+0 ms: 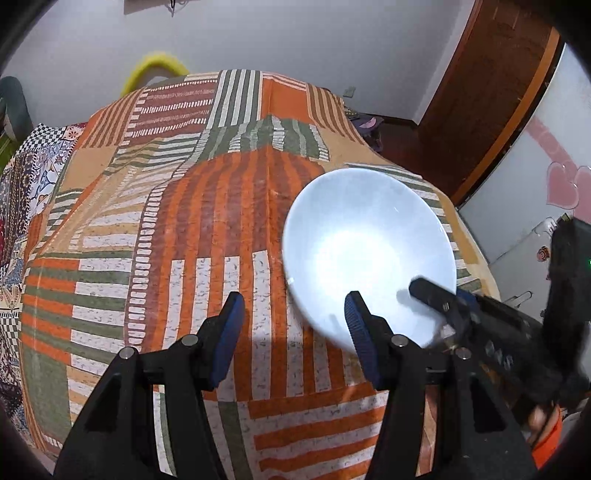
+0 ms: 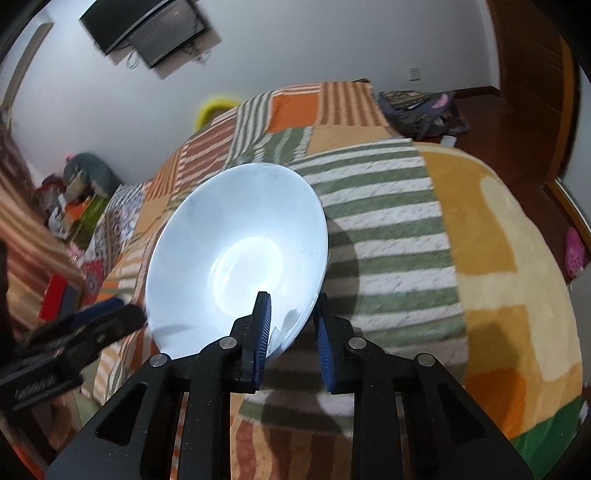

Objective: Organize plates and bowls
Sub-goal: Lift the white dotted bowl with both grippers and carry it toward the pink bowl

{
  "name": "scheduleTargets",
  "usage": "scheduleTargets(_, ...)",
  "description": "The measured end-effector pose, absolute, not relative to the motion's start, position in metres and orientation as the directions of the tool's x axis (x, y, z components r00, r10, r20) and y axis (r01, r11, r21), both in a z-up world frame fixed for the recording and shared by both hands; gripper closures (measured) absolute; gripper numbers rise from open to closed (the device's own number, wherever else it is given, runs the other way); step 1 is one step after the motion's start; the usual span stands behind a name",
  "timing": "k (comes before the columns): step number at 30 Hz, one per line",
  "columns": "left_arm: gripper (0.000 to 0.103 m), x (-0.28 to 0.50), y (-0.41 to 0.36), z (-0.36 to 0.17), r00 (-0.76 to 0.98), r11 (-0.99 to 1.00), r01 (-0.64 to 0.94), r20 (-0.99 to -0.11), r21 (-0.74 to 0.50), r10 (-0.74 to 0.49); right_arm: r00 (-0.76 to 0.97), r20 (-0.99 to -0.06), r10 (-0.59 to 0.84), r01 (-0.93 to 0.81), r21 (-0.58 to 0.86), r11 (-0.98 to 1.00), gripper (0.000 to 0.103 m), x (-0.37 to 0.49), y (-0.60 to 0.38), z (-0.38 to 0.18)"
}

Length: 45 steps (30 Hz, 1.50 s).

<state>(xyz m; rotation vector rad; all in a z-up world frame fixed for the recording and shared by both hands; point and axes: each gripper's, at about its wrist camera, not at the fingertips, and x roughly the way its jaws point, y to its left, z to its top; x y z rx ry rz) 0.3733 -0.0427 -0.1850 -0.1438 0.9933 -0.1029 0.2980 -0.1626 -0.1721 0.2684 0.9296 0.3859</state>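
Note:
A white bowl (image 1: pixel 369 251) (image 2: pixel 236 254) hangs tilted above a bed with a striped orange, green and white blanket (image 1: pixel 207 221). My right gripper (image 2: pixel 291 332) is shut on the bowl's near rim, one pad inside the bowl and one outside. It also shows in the left wrist view (image 1: pixel 439 299), coming in from the right. My left gripper (image 1: pixel 295 332) is open and empty, just left of the bowl, its right finger in front of the bowl's lower edge. It shows blurred at the left of the right wrist view (image 2: pixel 107 314).
The blanket (image 2: pixel 388 229) covers the whole bed. A yellow ring-shaped thing (image 1: pixel 155 70) stands behind the bed. A wooden door (image 1: pixel 491 92) is at the right. A bag (image 2: pixel 421 107) lies on the floor. A television (image 2: pixel 144 29) hangs on the wall.

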Motion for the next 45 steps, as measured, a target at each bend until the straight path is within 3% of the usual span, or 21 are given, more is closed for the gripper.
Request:
scheduleTargets(4,0.05,0.377,-0.039,-0.193,0.534,0.984,-0.008,-0.833,-0.176,-0.145,0.51,-0.727,0.46,-0.252,0.385,0.888,0.082,0.287,-0.157,-0.173)
scheduleTargets(8,0.085,0.384,-0.033,-0.207,0.474,0.975,-0.004,-0.859,-0.223,-0.194,0.493,-0.723,0.484,-0.251,0.414,0.875,0.082,0.285,-0.157,-0.177)
scheduleTargets(12,0.093,0.382,-0.036,-0.207,0.476,0.977,0.002,-0.859,-0.212,-0.187,0.5,-0.725,0.473,-0.239,0.41,0.88,0.082,0.285,-0.154,-0.176)
scheduleTargets(23,0.093,0.35,-0.036,-0.191,0.481,0.976,0.014,-0.854,-0.217,-0.197,0.534,-0.715,0.451,-0.235,0.387,0.892,0.082,0.268,-0.149,-0.158)
scheduleTargets(45,0.091,0.234,-0.009,-0.109,0.622,0.976,0.049,-0.758,-0.214,-0.197,0.623,-0.619,0.478,-0.297,0.379,0.877,0.082,0.204,-0.121,-0.105)
